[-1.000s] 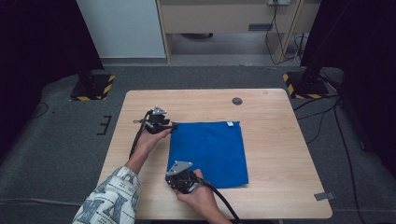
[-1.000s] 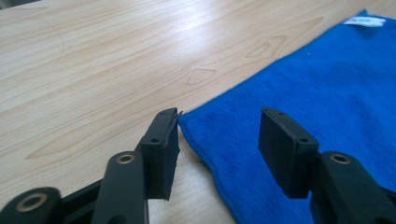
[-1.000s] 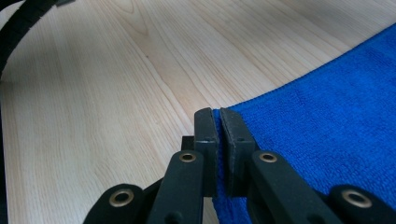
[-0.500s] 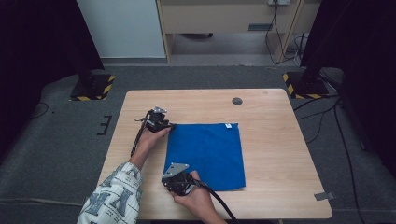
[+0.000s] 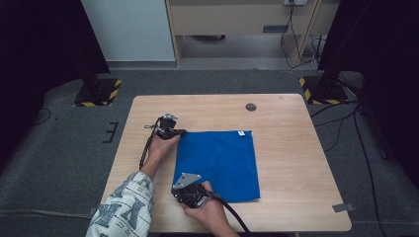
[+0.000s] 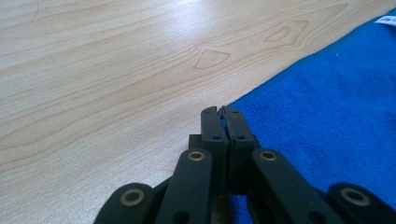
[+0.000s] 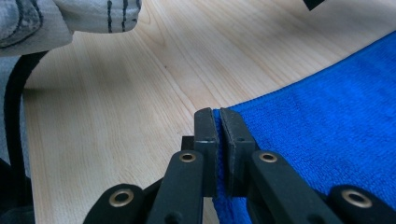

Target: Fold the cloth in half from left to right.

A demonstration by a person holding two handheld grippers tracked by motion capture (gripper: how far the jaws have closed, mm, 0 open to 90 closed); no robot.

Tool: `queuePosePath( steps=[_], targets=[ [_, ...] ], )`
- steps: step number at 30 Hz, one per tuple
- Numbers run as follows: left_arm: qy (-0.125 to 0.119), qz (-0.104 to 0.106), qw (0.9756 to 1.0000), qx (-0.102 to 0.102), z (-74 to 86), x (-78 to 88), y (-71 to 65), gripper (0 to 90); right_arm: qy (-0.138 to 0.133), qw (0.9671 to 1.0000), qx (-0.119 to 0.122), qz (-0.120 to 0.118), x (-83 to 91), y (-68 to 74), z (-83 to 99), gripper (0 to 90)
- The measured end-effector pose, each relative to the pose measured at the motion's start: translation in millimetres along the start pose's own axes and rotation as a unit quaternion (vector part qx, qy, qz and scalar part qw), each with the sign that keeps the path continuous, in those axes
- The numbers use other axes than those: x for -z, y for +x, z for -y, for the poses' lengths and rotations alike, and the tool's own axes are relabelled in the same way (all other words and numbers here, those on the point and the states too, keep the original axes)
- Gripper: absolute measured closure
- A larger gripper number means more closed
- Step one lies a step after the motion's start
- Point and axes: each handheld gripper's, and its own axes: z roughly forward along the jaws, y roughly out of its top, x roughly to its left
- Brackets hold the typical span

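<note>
A blue microfibre cloth [image 5: 217, 164] lies spread flat on the wooden counter [image 5: 286, 148], a little left of the counter's middle, with a small white label [image 5: 240, 133] at its far right corner.

The left hand-held gripper [image 5: 178, 132] sits at the cloth's far left corner. Its jaws have just been closing, and in the left gripper view [image 6: 223, 112] they stand pressed together with a sliver of the blue cloth's [image 6: 336, 121] edge pinched between the tips. The bare counter [image 6: 107, 79] stretches away to the left of the jaws.

The right hand-held gripper [image 5: 184, 193] is at the cloth's near left corner, a grey three-cornered plate [image 5: 187, 178] on top of it and a black cable [image 5: 232, 215] trailing toward the near edge. In the right gripper view [image 7: 215, 112] its 2 jaws are clamped on the cloth's [image 7: 327, 126] edge, the blue fabric showing in the narrow slit between them. A patterned sleeve [image 7: 70, 18] shows at the upper left of that view, above the counter [image 7: 116, 116].

The rest of the cloth lies flat.
</note>
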Motion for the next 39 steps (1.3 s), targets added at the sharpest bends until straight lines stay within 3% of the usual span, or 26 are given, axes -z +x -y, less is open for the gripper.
queuePosePath(
  steps=[7, 13, 23, 30, 39],
  targets=[
    [-0.009, -0.002, 1.0000, -0.002, -6.9, 12.2, -4.8, 88.8, -0.009, 0.9998, 0.004, 0.015, 6.5, 5.1, -3.1, 86.4],
    [-0.012, -0.008, 0.9998, 0.011, -9.2, 22.6, -1.4, 88.8, -0.017, 0.9994, 0.005, 0.029, 10.9, 13.0, -7.9, 86.6],
    [-0.013, -0.010, 0.9998, 0.009, -11.0, 31.9, -0.3, 89.0, -0.026, 0.9988, 0.011, 0.040, 11.8, 21.3, -17.6, 86.9],
    [-0.019, -0.011, 0.9998, -0.001, -13.3, 37.2, -3.8, 89.0, -0.033, 0.9986, 0.016, 0.038, 14.8, 22.8, -21.2, 87.0],
    [-0.017, -0.018, 0.9997, 0.007, -12.8, 49.7, 8.7, 89.0, -0.041, 0.9984, 0.018, 0.034, 11.2, 31.2, -29.8, 87.0]
  ],
)
